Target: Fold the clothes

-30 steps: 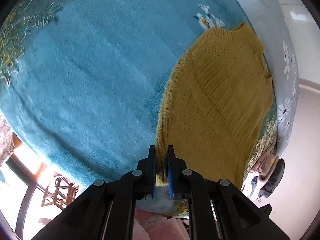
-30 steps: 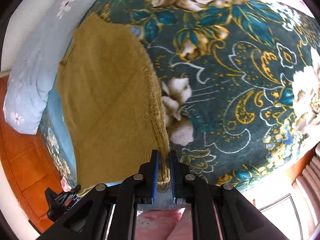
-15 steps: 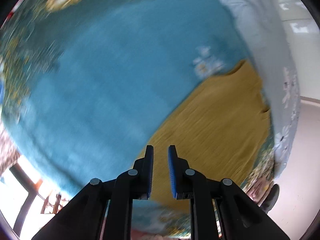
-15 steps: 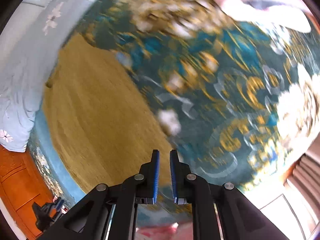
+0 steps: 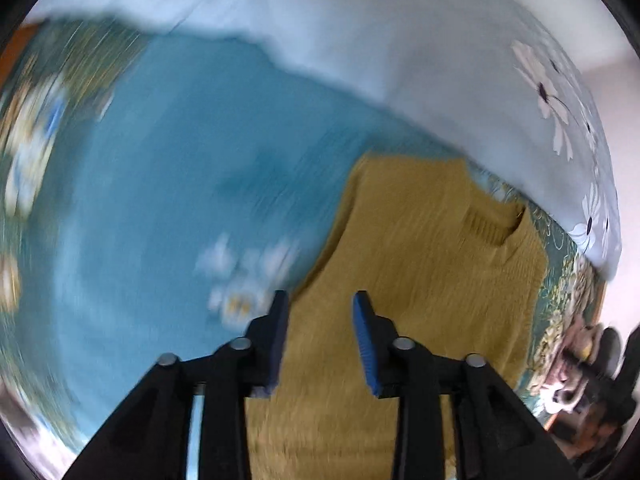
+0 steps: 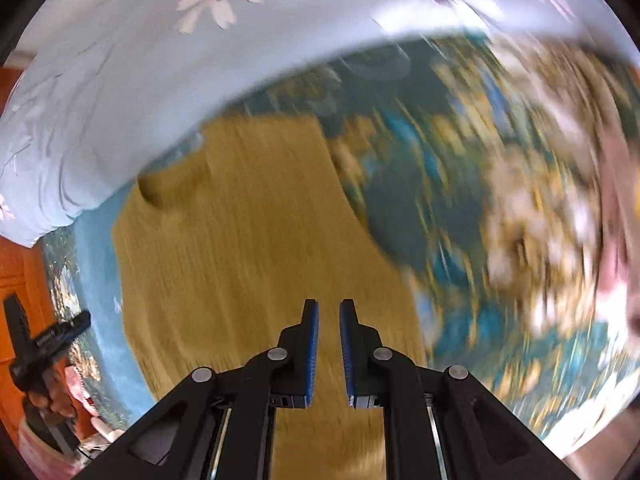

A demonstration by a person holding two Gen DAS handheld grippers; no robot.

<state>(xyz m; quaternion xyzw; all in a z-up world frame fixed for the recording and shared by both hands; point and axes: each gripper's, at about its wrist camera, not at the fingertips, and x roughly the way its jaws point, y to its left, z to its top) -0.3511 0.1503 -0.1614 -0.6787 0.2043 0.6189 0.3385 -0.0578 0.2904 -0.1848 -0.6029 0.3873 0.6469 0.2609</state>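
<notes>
Item: mustard knitted sweater (image 5: 420, 280), lying flat on the bed (image 5: 180, 152), on its teal flowered cover. Collar end close to the pale blue floral pillow (image 5: 400, 60) at the head of the bed; one long side runs near the bed's side edge.

Orientation: long axis runs from the pillow end down toward the foot of the bed, collar (image 5: 496, 224) pointing at the pillow, hem toward the cameras and out of view. No spread sleeves show; the outline reads as a narrow rectangle, so the side folds are judged done.

Left hand-held gripper (image 5: 320, 300): jaws spread, just been opening, nothing between them, over the sweater's edge away from the bed's side.

Right hand-held gripper (image 6: 329, 308): jaws parted by a narrow gap, just been opening slightly, nothing pinched, above the sweater's middle.

Risks, judged:
- Both views are smeared, so aim at the collar corners may be off; a grip could take the cover along with the knit.
- The narrow right jaws may skid over thick knit instead of straddling it.
- Uneven lifts would skew the next fold off the long axis.
- The pillow crowds the collar end.
</notes>
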